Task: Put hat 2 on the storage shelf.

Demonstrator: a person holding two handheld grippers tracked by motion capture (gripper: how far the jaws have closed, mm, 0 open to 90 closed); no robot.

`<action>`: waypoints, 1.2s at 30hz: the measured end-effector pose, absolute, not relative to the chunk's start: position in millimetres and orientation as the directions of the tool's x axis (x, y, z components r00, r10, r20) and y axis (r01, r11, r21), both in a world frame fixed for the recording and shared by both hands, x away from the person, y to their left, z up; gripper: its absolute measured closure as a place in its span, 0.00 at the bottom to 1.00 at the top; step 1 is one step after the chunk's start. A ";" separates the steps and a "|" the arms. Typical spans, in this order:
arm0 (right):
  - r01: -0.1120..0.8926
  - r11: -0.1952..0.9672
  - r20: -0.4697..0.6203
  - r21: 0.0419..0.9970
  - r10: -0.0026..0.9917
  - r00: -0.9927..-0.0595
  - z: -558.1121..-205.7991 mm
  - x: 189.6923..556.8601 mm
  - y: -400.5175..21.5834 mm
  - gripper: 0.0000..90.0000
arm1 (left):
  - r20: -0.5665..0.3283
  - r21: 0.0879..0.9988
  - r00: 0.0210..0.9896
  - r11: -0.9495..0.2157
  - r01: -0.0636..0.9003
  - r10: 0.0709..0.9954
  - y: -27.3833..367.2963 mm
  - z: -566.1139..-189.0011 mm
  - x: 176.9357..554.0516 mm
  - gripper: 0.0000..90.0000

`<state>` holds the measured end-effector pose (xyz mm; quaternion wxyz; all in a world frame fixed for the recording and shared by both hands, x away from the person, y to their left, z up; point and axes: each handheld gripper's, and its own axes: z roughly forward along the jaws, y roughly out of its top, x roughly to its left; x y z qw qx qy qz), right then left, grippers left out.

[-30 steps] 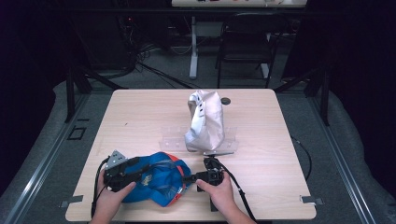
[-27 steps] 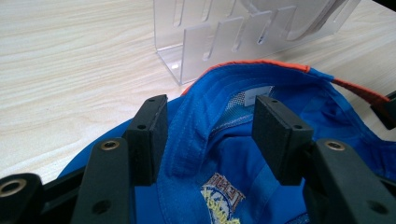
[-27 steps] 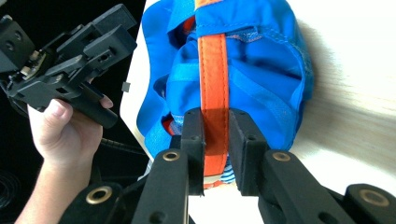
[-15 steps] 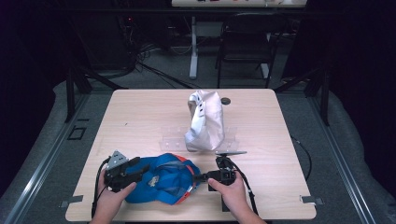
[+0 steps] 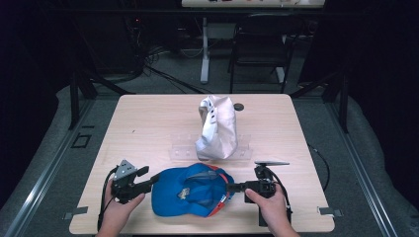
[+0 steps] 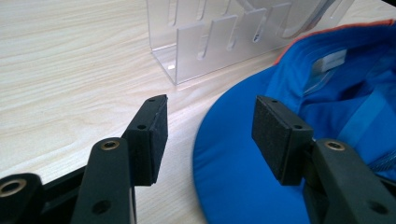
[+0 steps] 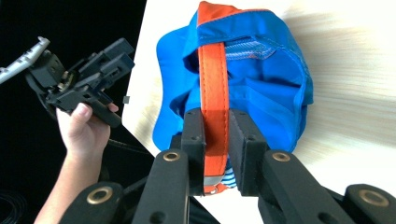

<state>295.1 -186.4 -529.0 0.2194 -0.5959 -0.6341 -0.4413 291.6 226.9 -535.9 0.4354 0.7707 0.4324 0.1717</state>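
Blue cap [image 5: 190, 190]: laid upside down at the near edge of the table [image 5: 148, 128], between the two grippers, with the inner lining seen in the left gripper view.

Change against the earlier pictures: the cap is now drawn out toward the right, and the right gripper [image 5: 236, 186] is found farther right than a second ago, when it sat close against the crown. The left gripper [image 5: 150, 180] is kept at the same place at the cap's left side.

Orientation: the long axis is set across the table, left to right. The brim [image 6: 233, 154] is pointed toward the left gripper; the orange strap [image 7: 214, 93] at the back is pointed toward the right gripper.

Right gripper: jaws closed upon the orange strap, pads pressed flat on both faces of it.

Left gripper: jaws held wide apart, nothing pinched; one pad [image 6: 275, 135] is seen above the brim, the other above bare wood.

Other items: white cap [image 5: 217, 126] stood on a clear acrylic stand [image 5: 178, 148], just beyond the blue cap.
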 end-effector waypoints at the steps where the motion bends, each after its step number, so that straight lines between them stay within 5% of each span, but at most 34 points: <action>1: 0.949 -0.100 0.802 0.299 0.565 -0.193 -527.5 294.5 -190.8 0.86 | -0.112 0.814 0.567 -0.251 0.523 0.816 226.3 -535.5 291.2 0.51; 2: 0.951 -0.035 0.763 0.306 0.606 -0.223 -523.4 295.3 -199.6 0.86 | -0.113 0.818 0.567 -0.248 0.519 0.816 225.4 -536.3 291.4 0.51; 36: 0.959 -0.094 0.732 0.266 0.667 -0.138 -463.3 303.0 -255.6 0.86 | -0.106 0.811 0.580 -0.267 0.520 0.808 218.0 -539.0 290.7 0.51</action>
